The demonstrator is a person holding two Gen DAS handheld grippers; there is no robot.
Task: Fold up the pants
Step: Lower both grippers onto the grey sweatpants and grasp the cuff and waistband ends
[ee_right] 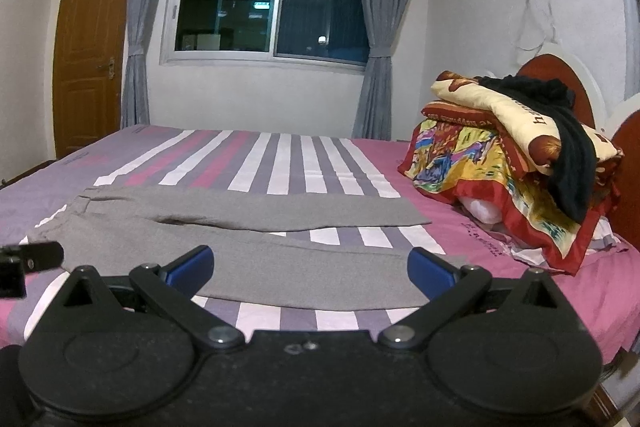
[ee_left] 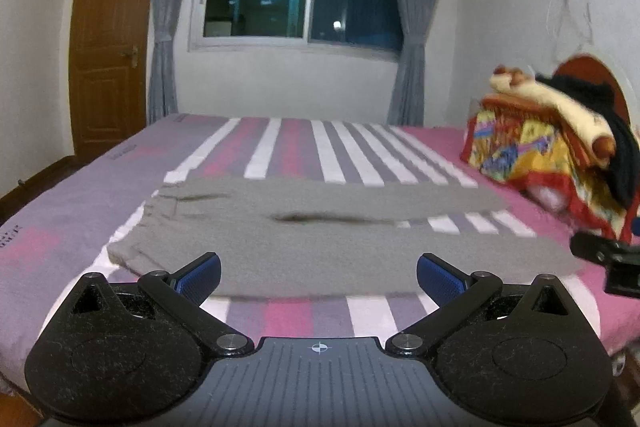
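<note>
Both your grippers, left gripper (ee_left: 319, 277) and right gripper (ee_right: 311, 269), have jaws spread wide, grasping nothing, poised above the bed's (ee_right: 248, 155) near edge; gray pants (ee_right: 224, 247) lie flat across it, beside stacked bedding (ee_right: 508, 155).

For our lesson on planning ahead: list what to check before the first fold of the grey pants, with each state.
1. Grey pants spread flat on the bed: ok.
2. Legs laid together: not ok, they part toward the hems.
3. Left claw open, holding nothing: ok.
4. Right claw open, holding nothing: ok.
5. Pile of bedding apart from the pants: ok.
6. Creases on the underside: cannot tell.
</note>
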